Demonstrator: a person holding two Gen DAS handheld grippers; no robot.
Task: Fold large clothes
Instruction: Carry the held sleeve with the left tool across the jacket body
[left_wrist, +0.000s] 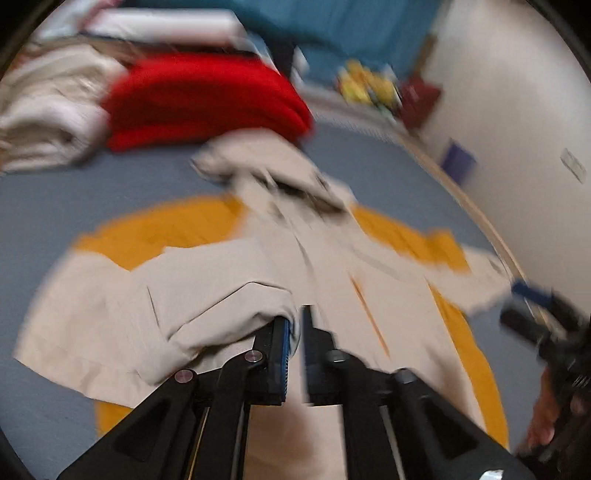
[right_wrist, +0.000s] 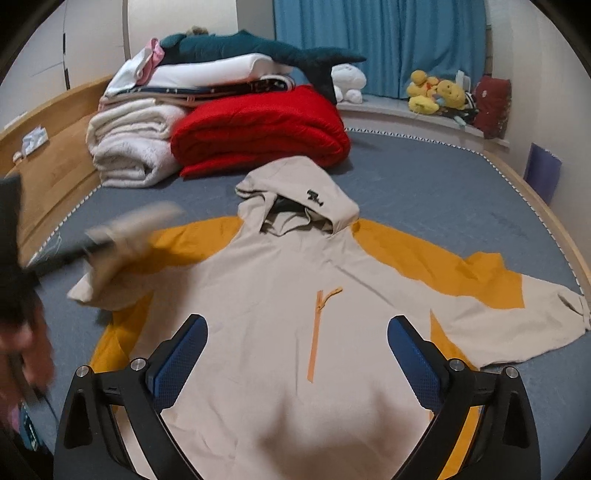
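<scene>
**A bedroom in a home**

A wide bed (right_wrist: 424, 192) with a grey-blue cover fills the room, edged by a pale wooden frame (right_wrist: 55, 173); folded bedding is stacked at its far end, a red quilt (right_wrist: 258, 125) beside rolled cream blankets (right_wrist: 129, 147), with white pillows (right_wrist: 218, 68) and a dark teal shark plush (right_wrist: 258, 50) on top; blue curtains (right_wrist: 380, 40) hang behind; a low sill (right_wrist: 388, 107) under them carries yellow soft toys (right_wrist: 436, 92) and a dark red cushion (right_wrist: 493, 105); plain white walls (right_wrist: 543, 110) close the right side; a hooded jacket (right_wrist: 295, 295) in beige and mustard lies spread flat on the bed.
</scene>
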